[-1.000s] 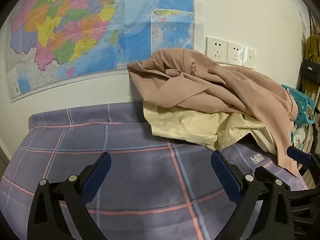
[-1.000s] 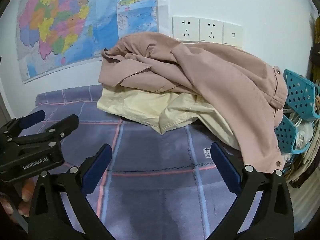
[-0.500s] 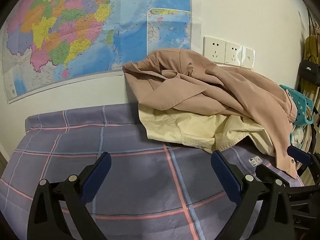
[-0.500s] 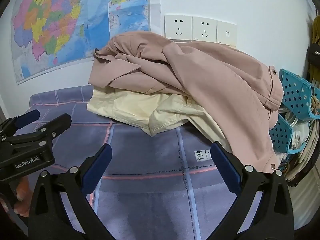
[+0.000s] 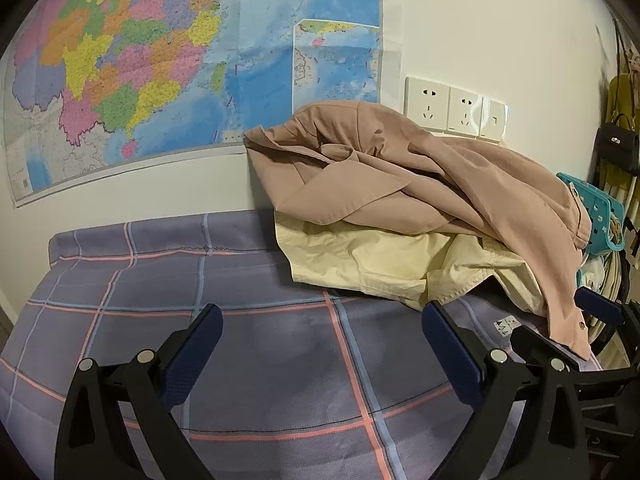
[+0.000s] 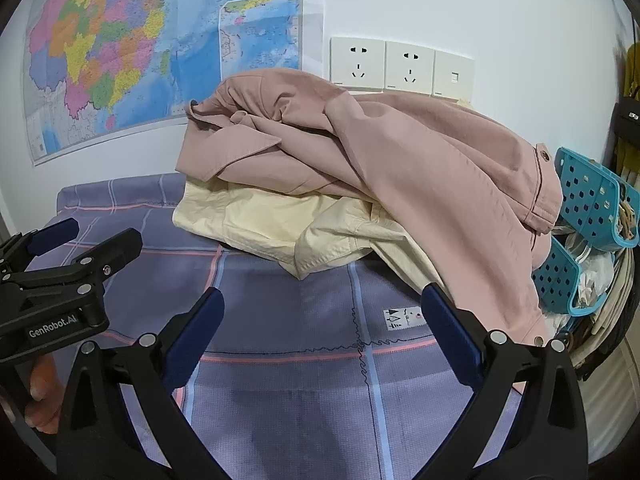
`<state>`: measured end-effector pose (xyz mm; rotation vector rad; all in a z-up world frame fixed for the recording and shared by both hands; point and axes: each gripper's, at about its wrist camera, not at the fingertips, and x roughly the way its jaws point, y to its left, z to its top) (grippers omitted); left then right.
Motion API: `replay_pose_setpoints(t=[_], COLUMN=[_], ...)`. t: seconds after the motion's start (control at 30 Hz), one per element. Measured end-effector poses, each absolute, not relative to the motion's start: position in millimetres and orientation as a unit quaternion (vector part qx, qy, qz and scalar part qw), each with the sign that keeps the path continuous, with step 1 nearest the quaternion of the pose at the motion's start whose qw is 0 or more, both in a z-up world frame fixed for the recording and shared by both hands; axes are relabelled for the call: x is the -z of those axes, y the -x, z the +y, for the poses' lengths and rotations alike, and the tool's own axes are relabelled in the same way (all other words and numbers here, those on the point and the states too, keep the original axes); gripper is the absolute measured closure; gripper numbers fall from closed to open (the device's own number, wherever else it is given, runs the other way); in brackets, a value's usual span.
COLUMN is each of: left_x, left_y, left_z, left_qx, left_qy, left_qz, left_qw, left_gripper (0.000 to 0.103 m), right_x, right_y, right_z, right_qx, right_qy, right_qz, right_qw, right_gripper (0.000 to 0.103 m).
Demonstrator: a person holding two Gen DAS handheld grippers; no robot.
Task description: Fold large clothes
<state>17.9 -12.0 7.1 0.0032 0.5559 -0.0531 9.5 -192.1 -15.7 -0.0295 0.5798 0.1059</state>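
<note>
A crumpled dusty-pink jacket (image 5: 420,176) (image 6: 400,152) lies heaped against the wall on top of a pale yellow garment (image 5: 380,260) (image 6: 264,220), both on a purple plaid cloth (image 5: 280,340) (image 6: 300,320). My left gripper (image 5: 320,344) is open and empty, hovering over the cloth in front of the heap. My right gripper (image 6: 320,328) is open and empty, close to the yellow garment's front edge. The left gripper also shows at the left of the right wrist view (image 6: 76,248).
A wall map (image 5: 160,72) and white sockets (image 5: 452,108) hang behind the heap. A blue perforated basket (image 6: 592,216) with other items stands at the right edge of the surface. A black bag (image 5: 618,148) hangs at the far right.
Both grippers have moved forward toward the heap of clothes, which looks larger now. Both stay open and empty.
</note>
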Motion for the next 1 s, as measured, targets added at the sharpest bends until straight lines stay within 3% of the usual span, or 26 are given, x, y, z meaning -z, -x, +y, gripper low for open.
replay_pose_setpoints(t=[1.0], left_x=[-6.9], left_y=[-20.3], left_z=[-11.4], left_qx=[0.025], left_qy=[-0.002], left_qz=[0.275], left_qw=[0.961], left_gripper=[0.007], right_x=[10.8], right_y=[-11.8], right_z=[-193.8], right_qx=[-0.046], right_qy=[0.021], right_qz=[0.283], right_qw=[0.958], right_gripper=[0.006])
